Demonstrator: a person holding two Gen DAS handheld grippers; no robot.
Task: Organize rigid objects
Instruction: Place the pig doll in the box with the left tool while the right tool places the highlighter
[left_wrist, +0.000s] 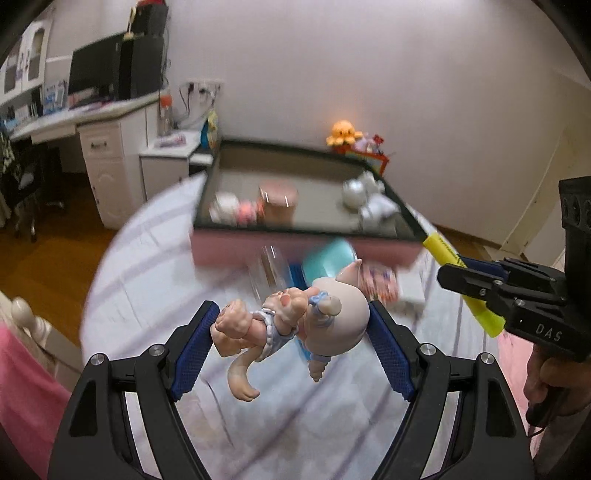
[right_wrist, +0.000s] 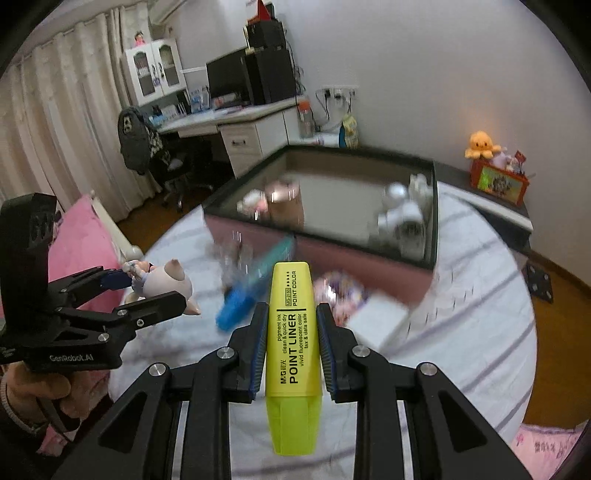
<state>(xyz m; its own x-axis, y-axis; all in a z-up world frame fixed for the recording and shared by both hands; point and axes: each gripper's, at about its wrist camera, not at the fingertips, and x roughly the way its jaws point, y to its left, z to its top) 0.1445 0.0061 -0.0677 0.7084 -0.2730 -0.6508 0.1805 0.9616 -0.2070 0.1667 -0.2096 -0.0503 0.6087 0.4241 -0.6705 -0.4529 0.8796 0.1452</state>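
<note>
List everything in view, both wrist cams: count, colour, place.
Highlighter: 1, yellow, in right gripper.
Figurine: 1, pale pink, in left gripper.
Storage box: 1, pink with dark rim, on the bed ahead; blurred white and pink items inside.
Blue item: 1, on bed before the box, blurred.
Octopus plush: 1, orange, on red box by wall.
Monitor: 1, black, on desk.
Left gripper: 1, black, blue pads, shut.
Right gripper: 1, black, shut.

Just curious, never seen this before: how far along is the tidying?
Partway. Several blurred items already sit in the storage box. In hand: the left gripper holds a figurine, the right gripper a yellow highlighter. Left on the bed: a blue item and a white box.
</note>
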